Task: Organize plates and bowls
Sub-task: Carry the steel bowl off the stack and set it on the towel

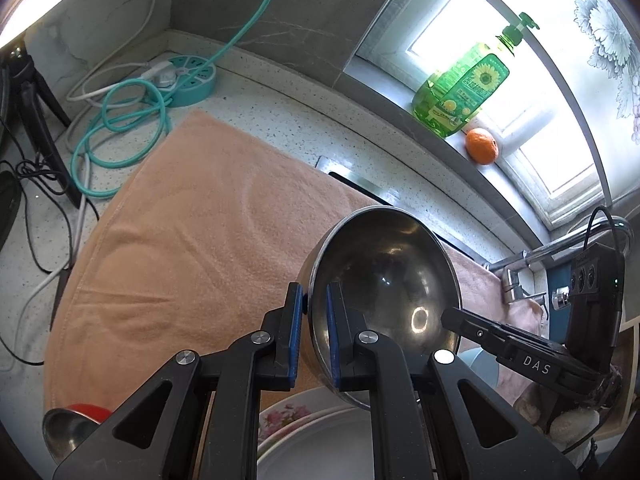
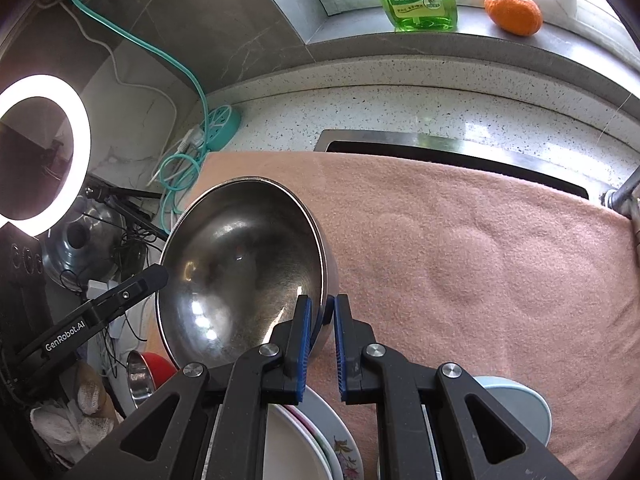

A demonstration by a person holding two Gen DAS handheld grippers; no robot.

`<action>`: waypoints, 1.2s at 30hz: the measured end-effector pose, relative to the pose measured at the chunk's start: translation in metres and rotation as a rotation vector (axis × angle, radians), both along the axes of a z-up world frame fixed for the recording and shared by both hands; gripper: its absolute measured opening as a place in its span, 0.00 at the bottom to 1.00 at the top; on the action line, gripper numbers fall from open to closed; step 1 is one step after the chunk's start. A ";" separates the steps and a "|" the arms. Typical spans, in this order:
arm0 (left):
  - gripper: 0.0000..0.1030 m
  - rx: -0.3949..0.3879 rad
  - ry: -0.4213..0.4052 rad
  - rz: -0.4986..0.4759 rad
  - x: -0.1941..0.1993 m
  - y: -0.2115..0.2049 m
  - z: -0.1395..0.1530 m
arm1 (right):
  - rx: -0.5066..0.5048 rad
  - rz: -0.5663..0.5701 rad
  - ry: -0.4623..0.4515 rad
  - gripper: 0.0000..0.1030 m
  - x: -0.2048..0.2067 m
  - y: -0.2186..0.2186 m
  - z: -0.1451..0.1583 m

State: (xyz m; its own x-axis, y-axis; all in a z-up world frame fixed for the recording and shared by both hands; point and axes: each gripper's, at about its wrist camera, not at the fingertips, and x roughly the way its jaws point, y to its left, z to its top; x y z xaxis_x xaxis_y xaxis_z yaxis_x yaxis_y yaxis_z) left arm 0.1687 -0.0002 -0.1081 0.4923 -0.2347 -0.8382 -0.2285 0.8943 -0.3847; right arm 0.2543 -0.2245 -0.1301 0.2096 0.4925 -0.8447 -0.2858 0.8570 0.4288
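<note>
We see L gripper [image 1: 315, 336] pads nipped on the steel bowl [image 1: 384, 280] rim, R gripper [image 2: 322, 344] nipped on opposite rim. Bowl held tilted above pink towel [image 1: 192, 240], mouth facing cams. Plates [image 2: 312, 436] below. Speckled counter [image 2: 400, 112], soap bottle [image 1: 464, 84], orange [image 1: 482, 146] on sill.

Floral plates [image 2: 340, 440] cut off by bottom edge.
</note>
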 end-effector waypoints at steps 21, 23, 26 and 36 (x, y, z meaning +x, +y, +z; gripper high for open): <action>0.09 -0.011 0.056 0.011 0.004 0.004 -0.019 | -0.026 0.021 0.021 0.12 0.012 0.009 -0.013; 0.09 -0.010 0.051 0.022 0.002 0.006 -0.016 | -0.027 0.018 0.007 0.12 0.011 0.007 -0.010; 0.09 -0.014 0.046 0.036 -0.002 0.010 -0.012 | -0.025 0.015 -0.014 0.12 0.010 0.001 -0.003; 0.12 -0.036 -0.003 0.061 -0.034 0.010 0.009 | 0.023 -0.011 -0.065 0.12 -0.006 -0.037 0.022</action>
State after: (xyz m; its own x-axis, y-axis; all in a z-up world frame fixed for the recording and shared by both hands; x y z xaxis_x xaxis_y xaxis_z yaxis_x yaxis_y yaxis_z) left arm 0.1346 0.0093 -0.0989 0.5094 -0.2336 -0.8282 -0.2812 0.8644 -0.4167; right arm 0.2481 -0.2617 -0.1083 0.2694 0.5086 -0.8178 -0.3038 0.8507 0.4289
